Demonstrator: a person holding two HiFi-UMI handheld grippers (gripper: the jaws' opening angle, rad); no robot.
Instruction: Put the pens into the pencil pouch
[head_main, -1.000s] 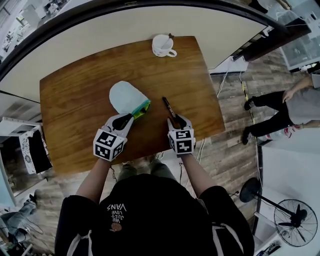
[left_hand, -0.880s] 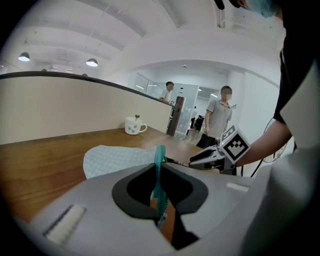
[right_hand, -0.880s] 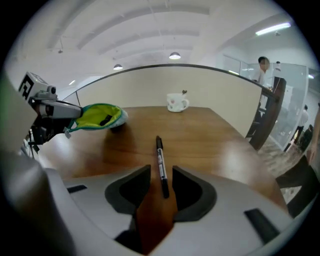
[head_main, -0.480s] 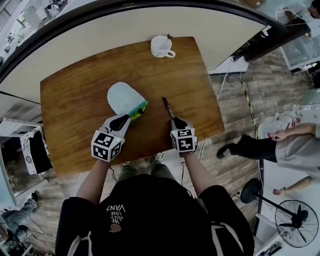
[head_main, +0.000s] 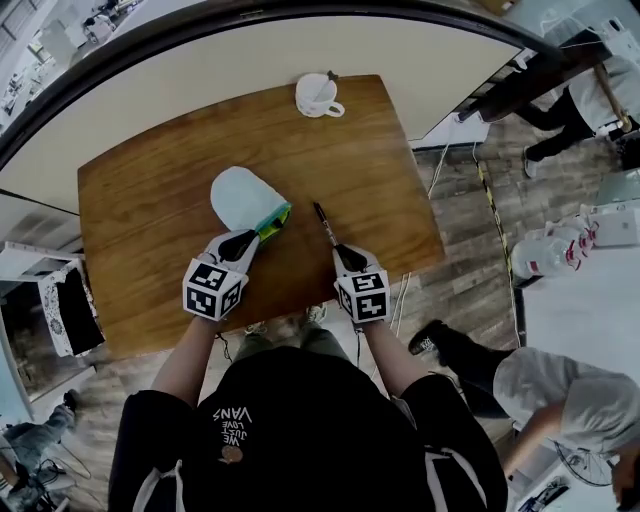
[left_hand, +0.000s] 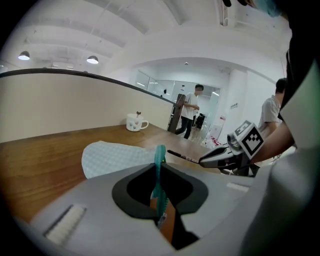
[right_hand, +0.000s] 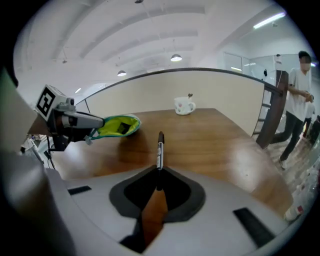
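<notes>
Right gripper (head_main: 338, 250) fingers closing on pen (head_main: 324, 224), wide apart a second ago; pen right of pouch (head_main: 238, 195). Left gripper (head_main: 255, 236) fingers clenched on pouch rim, mouth open. Judged ready for insertion.

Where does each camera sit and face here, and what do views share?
Head view: on the person's head, looking steeply down at the table; arms, left gripper, right gripper show.
Left gripper view: on that gripper, facing across the table; jaws shut on the pouch.
Right gripper view: on that gripper, facing likewise; jaws closing on the pen.
Shared: the cup, in all three.
</notes>
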